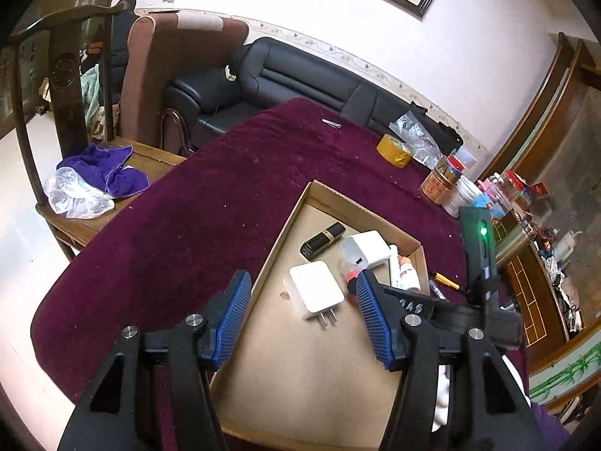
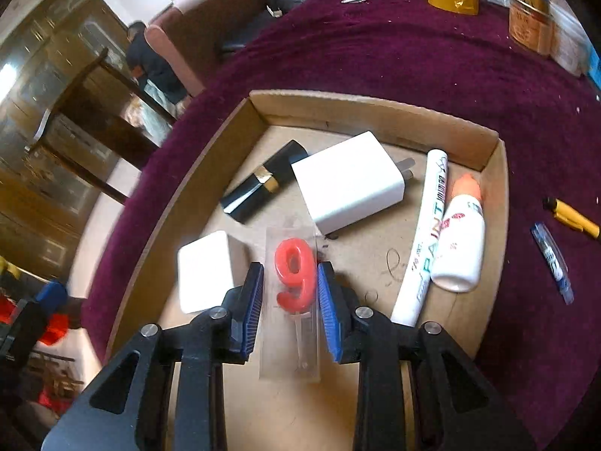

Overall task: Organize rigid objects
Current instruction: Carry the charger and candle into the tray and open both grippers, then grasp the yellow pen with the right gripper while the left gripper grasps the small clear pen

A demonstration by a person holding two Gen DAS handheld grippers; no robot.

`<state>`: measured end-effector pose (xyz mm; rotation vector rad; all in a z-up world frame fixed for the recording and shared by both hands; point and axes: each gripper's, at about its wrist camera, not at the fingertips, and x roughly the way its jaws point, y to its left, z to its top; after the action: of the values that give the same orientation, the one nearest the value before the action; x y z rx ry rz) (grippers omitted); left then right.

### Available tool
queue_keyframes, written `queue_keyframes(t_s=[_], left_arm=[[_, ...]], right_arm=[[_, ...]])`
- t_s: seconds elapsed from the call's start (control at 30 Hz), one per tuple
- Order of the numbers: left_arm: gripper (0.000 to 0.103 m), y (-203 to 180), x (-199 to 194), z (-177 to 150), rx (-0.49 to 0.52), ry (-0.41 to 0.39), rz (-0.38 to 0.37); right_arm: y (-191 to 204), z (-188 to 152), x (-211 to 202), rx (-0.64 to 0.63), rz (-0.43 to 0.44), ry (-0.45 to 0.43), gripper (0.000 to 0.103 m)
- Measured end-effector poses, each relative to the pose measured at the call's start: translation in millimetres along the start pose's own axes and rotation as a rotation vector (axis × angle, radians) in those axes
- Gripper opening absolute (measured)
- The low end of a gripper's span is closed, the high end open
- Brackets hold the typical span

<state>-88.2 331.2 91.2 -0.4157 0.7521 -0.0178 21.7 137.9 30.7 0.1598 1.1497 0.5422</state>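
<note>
Right wrist view: right hand-held gripper (image 2: 289,293) clamped narrowly on the packaged red "9" candle (image 2: 295,274), long axis running straight ahead between the pads, low over the cardboard tray (image 2: 375,111). Left hand-held gripper (image 1: 300,297) half open, empty.

"PAINT" on white marker (image 2: 424,236), red candle (image 2: 296,274) shaped "9"

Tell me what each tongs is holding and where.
Right tongs grip the number nine candle pack by its long sides. Left tongs hold nothing.
</note>
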Motion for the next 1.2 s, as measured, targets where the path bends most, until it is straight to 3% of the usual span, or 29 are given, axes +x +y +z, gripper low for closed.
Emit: queue_keyframes(t_s=[0.2, 0.23, 0.27, 0.33, 0.43, 0.6, 0.83, 0.9, 0.93, 0.97, 1.07, 1.13, 1.2], left_arm=[[0.056, -19, -10, -14, 0.026, -0.012, -0.025], [0.056, -24, -12, -17, 0.032, -0.015, -0.04], [0.056, -29, -15, -21, 0.037, -0.018, -0.05], [0.057, -42, -19, -29, 0.047, -0.025, -0.081], [0.06, -63, -22, -43, 0.06, -0.031, -0.141], [0.06, -103, -10, -66, 0.127, 0.033, -0.228], [0.06, -126, -3, -77, 0.187, 0.08, -0.21], [0.06, -122, -5, -78, 0.186, 0.073, -0.197], [0.06, -121, -6, -77, 0.185, 0.07, -0.189], [0.06, -120, -6, -76, 0.184, 0.068, -0.182], [0.06, -117, -3, -76, 0.175, 0.069, -0.173], [0.06, -117, 2, -75, 0.169, 0.076, -0.173], [0.06, -119, 6, -76, 0.171, 0.088, -0.18]], right_arm=[[-25, -11, -68, 0.005, 0.027, -0.118, 0.029], [-37, -14, -85, 0.008, 0.013, -0.151, 0.034], [-44, -14, -95, 0.011, -0.006, -0.171, 0.045], [-77, -18, -122, 0.036, -0.106, -0.23, 0.054], [-127, -17, -140, 0.102, -0.22, -0.25, 0.054], [-177, -7, -133, 0.145, -0.307, -0.198, 0.054], [-157, 19, -72, -0.135, -0.449, -0.081, 0.054], [-155, 24, -55, -0.185, -0.449, -0.043, 0.053], [-155, 24, -48, -0.199, -0.467, -0.026, 0.05], [-154, 23, -43, -0.224, -0.486, -0.025, 0.034], [-155, 22, -46, -0.158, -0.417, 0.009, 0.014], [-152, 16, -48, -0.141, -0.393, 0.013, 0.007], [-156, 4, -59, -0.062, -0.339, 0.018, 0.007]])
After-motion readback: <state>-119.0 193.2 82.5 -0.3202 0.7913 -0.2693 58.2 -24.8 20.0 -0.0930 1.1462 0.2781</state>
